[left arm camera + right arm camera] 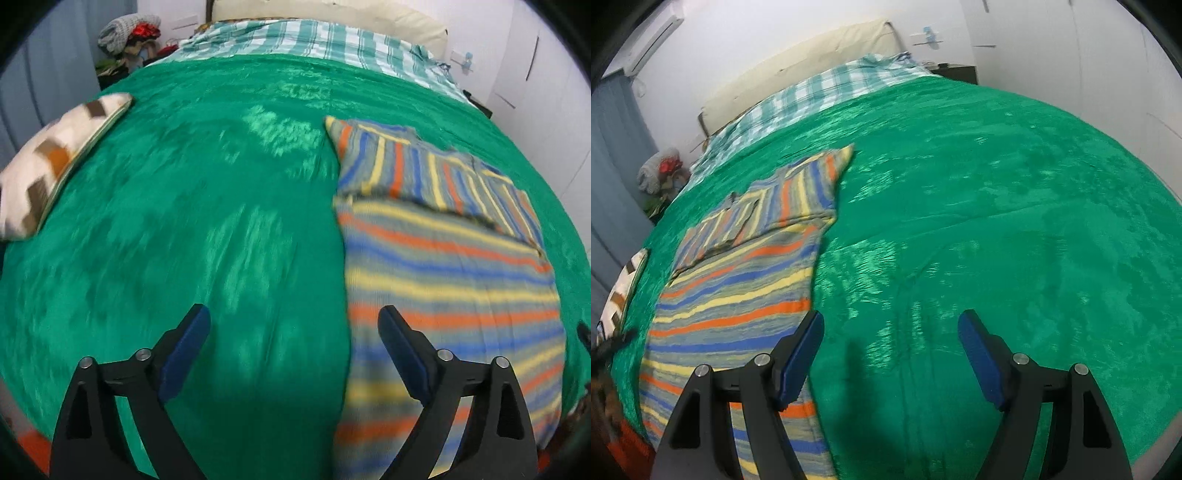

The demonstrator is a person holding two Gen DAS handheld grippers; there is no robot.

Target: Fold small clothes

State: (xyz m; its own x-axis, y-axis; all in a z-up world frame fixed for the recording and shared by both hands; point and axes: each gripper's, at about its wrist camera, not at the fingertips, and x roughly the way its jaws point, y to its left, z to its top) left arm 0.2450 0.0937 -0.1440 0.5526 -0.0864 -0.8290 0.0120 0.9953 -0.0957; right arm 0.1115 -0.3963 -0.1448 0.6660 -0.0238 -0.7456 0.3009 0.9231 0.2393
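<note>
The fingers (395, 332) of the left gripper (293, 321) stand wide apart, holding nothing, over the striped garment's (443, 266) left edge. The right gripper (891, 326) is likewise spread and empty at the garment's right edge. The garment lies flat on the green blanket (207, 206), sleeves folded across its upper part.

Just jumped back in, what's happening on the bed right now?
A striped garment lies flat on the green blanket, its top part already folded down over the body. The left gripper and the right gripper hover at its near edges, jaws open, holding nothing.
</note>
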